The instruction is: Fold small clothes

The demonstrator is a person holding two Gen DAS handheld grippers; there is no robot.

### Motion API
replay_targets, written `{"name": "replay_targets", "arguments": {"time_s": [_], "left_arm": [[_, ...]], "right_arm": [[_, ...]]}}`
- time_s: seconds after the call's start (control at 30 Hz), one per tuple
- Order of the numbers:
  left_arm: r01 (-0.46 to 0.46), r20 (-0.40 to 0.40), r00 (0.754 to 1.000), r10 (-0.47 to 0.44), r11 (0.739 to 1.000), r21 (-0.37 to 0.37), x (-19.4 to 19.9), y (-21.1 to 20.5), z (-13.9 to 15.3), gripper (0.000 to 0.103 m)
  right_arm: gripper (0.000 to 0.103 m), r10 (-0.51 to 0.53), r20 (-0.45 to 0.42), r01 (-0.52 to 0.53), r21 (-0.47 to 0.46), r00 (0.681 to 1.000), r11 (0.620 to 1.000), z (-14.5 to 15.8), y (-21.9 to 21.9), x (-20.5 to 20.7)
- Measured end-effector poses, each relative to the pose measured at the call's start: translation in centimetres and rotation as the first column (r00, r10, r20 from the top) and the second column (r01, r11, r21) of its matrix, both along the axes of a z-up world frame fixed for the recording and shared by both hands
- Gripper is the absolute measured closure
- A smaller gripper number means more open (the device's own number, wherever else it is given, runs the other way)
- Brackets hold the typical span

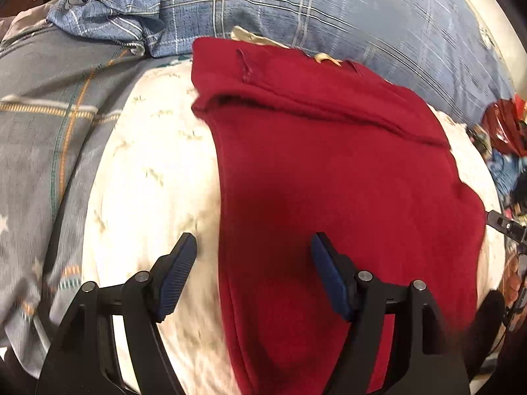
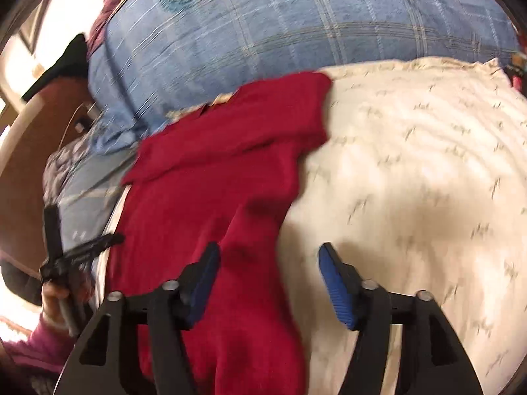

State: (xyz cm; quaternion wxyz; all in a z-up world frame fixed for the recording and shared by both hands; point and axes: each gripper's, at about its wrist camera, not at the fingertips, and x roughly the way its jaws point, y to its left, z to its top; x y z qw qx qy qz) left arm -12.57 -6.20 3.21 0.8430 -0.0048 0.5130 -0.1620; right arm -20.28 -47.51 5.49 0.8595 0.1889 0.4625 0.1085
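Note:
A dark red knitted garment (image 1: 329, 171) lies spread on a cream patterned bedspread (image 1: 148, 177), its far end folded over into a thick band. My left gripper (image 1: 253, 256) hovers open above the garment's left edge, nothing between its blue pads. In the right wrist view the same red garment (image 2: 214, 197) runs down the left half over the cream bedspread (image 2: 411, 181). My right gripper (image 2: 268, 263) stands open over the garment's right edge, its left finger above the red cloth, its right finger above the bedspread. Neither gripper holds anything.
A blue plaid pillow (image 1: 329, 10) lies behind the garment, with a grey-blue checked quilt (image 1: 39, 125) to the left. Coloured clutter (image 1: 504, 138) sits at the far right. In the right wrist view a hand in a pink sleeve (image 2: 52, 299) holds the other gripper's black handle.

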Motion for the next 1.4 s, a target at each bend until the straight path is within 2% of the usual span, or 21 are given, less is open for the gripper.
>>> {"name": "replay_targets", "arguments": {"time_s": [0.13,0.2,0.23,0.27,0.33,0.43,0.57,0.6,0.7,0.77,0.83,0.97,1.1,1.27,1.33,1.4], "left_arm": [[-0.01,-0.028,1.0,0.01,1.0,-0.016,-1.8,0.8,-0.1,0.031],[-0.01,-0.032,0.999,0.01,1.0,-0.016,-2.4,0.9,-0.2,0.031],[-0.007,-0.029,1.0,0.007,1.0,-0.01,-2.6,0.9,-0.2,0.031],[-0.003,-0.03,1.0,0.003,1.0,-0.005,-2.9,1.0,-0.1,0.031],[-0.007,-0.037,0.999,0.007,1.0,-0.014,-3.2,1.2,0.0,0.031],[-0.029,-0.052,0.998,0.026,0.997,-0.067,-4.0,1.9,0.4,0.031],[-0.037,-0.07,0.997,0.031,0.996,-0.081,-5.1,2.1,0.2,0.031],[-0.037,-0.078,0.996,0.03,0.996,-0.083,-5.4,2.2,0.1,0.031],[-0.04,-0.089,0.995,0.032,0.995,-0.091,-6.5,2.7,0.3,0.031],[-0.046,-0.091,0.995,0.038,0.995,-0.089,-7.4,3.2,0.3,0.031],[-0.044,-0.102,0.994,0.035,0.995,-0.086,-8.1,3.4,0.2,0.031],[-0.017,-0.136,0.991,0.003,0.995,-0.102,-9.7,3.2,-0.3,0.031],[0.01,-0.171,0.985,-0.031,0.992,-0.122,-10.7,2.4,-0.9,0.031],[0.029,-0.178,0.983,-0.048,0.994,-0.107,-11.1,1.4,-1.3,0.031],[0.035,-0.18,0.982,-0.054,0.994,-0.105,-11.1,1.3,-1.4,0.03],[0.034,-0.184,0.982,-0.053,0.993,-0.109,-11.1,1.1,-1.4,0.03]], "right_arm": [[0.035,0.035,0.005,-0.036,0.039,0.999,0.999,-0.7,0.7,-1.7],[0.037,0.04,-0.021,-0.039,0.032,0.999,0.999,-1.7,1.1,-1.8],[0.059,0.049,-0.038,-0.049,0.005,0.998,0.999,-2.1,1.6,-1.6],[0.097,0.065,-0.053,-0.067,-0.031,0.996,0.997,-2.5,2.2,-1.4],[0.095,0.089,-0.07,-0.095,-0.086,0.994,0.992,-2.4,3.0,-1.8],[0.095,0.094,-0.066,-0.104,-0.176,0.993,0.979,-1.2,3.4,-3.5],[0.095,0.069,-0.102,-0.088,-0.195,0.992,0.977,-2.5,3.0,-4.3],[0.094,0.059,-0.098,-0.075,-0.175,0.993,0.982,-2.7,2.7,-4.4],[0.075,0.004,-0.069,-0.011,-0.099,0.998,0.995,-2.6,1.6,-4.8],[0.052,0.023,-0.072,-0.029,-0.083,0.997,0.996,-2.5,1.3,-5.6],[0.041,0.046,-0.081,-0.051,-0.065,0.996,0.997,-2.6,1.2,-6.4],[0.04,0.087,-0.117,-0.096,-0.074,0.989,0.993,-3.5,1.9,-7.8],[0.037,0.125,-0.103,-0.13,-0.045,0.987,0.99,-3.9,2.7,-9.1],[0.022,0.164,-0.061,-0.165,-0.014,0.985,0.986,-4.3,3.0,-9.8],[0.022,0.168,-0.061,-0.169,-0.011,0.984,0.986,-4.2,3.0,-9.7],[0.028,0.158,-0.066,-0.159,-0.013,0.985,0.987,-4.2,3.0,-9.8]]}}
